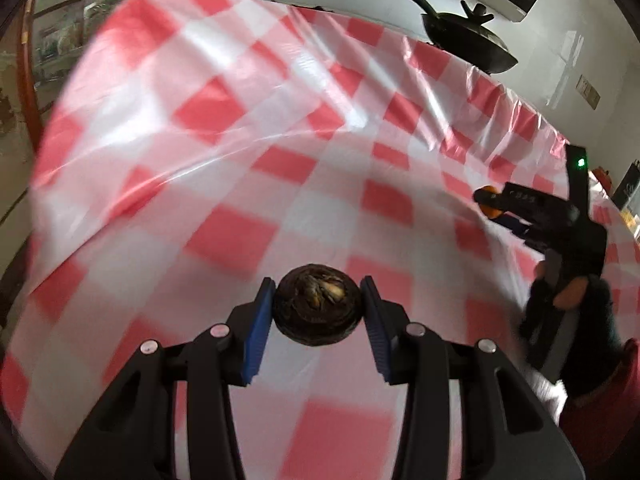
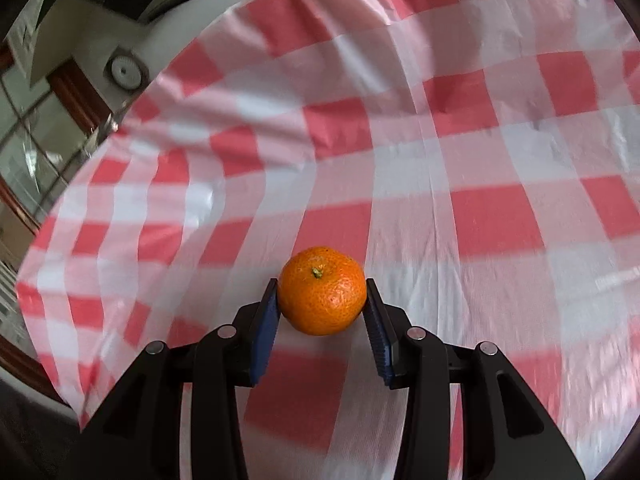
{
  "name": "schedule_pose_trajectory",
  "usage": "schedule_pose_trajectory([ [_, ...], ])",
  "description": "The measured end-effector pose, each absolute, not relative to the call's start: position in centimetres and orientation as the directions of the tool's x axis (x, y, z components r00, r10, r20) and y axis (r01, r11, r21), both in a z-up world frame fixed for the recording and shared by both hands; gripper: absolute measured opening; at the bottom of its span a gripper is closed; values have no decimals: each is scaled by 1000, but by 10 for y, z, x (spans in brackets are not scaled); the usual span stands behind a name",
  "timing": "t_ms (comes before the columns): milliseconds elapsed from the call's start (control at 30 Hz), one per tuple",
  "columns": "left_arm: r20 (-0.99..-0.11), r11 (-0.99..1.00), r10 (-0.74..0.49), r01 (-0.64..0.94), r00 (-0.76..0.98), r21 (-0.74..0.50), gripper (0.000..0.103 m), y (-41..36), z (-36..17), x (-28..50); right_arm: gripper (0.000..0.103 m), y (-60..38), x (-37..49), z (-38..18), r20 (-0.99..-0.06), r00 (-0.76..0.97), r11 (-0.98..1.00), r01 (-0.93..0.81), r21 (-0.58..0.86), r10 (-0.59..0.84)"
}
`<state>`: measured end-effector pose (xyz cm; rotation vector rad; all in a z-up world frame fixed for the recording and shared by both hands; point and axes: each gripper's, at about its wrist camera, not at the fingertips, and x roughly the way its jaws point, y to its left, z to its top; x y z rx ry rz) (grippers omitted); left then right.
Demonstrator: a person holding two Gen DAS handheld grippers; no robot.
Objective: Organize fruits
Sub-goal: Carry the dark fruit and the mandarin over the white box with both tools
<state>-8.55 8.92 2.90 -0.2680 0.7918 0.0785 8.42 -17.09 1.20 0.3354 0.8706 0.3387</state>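
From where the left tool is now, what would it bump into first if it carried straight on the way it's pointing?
Probably just the checked tablecloth. The left tool, gripping a dark round fruit, points down at bare cloth. The black pan sits far off to the right, though depth is hard to judge.

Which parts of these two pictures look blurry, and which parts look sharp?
Left wrist view: the checked tablecloth is smeared, while the dark fruit between the left gripper pads is fairly sharp. Right wrist view: the orange in the right gripper is crisp; the cloth blurs toward the edges.
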Motion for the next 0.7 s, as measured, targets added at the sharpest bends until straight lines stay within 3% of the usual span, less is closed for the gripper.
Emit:
schedule_pose_trajectory([
  [700, -705, 963, 87, -240, 704, -121, 44, 157, 18, -230, 41, -23, -135, 31, -704, 451, 785, -567, 248, 548],
])
